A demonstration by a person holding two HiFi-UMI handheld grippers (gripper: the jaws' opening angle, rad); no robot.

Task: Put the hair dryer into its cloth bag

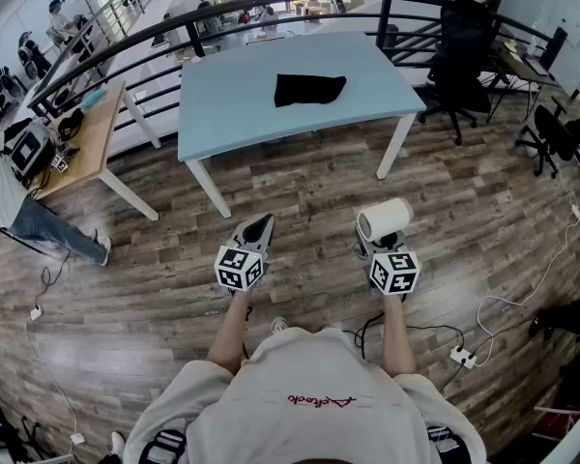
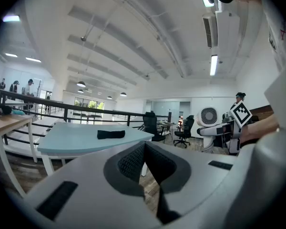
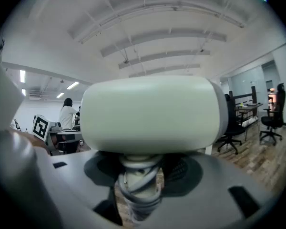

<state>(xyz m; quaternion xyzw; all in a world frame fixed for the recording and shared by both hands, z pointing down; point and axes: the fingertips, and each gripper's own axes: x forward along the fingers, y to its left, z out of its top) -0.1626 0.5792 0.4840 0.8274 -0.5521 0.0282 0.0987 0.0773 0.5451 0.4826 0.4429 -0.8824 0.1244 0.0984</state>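
A white hair dryer (image 1: 385,219) stands in my right gripper (image 1: 375,245), whose jaws are shut on its handle. In the right gripper view the dryer's barrel (image 3: 150,114) fills the middle, and its handle with the cord wound round it (image 3: 139,187) sits between the pads. My left gripper (image 1: 256,230) is shut with nothing in it; in the left gripper view its pads (image 2: 132,163) meet. The black cloth bag (image 1: 308,89) lies flat on the light blue table (image 1: 232,114) well ahead of both grippers, and shows small in the left gripper view as a dark bag (image 2: 110,134).
A wooden desk (image 1: 89,141) with a seated person (image 1: 19,216) stands at the left. Black office chairs (image 1: 462,61) are to the right of the table. A dark railing (image 1: 271,3) runs behind it. Cables and a power strip (image 1: 461,356) lie on the wood floor.
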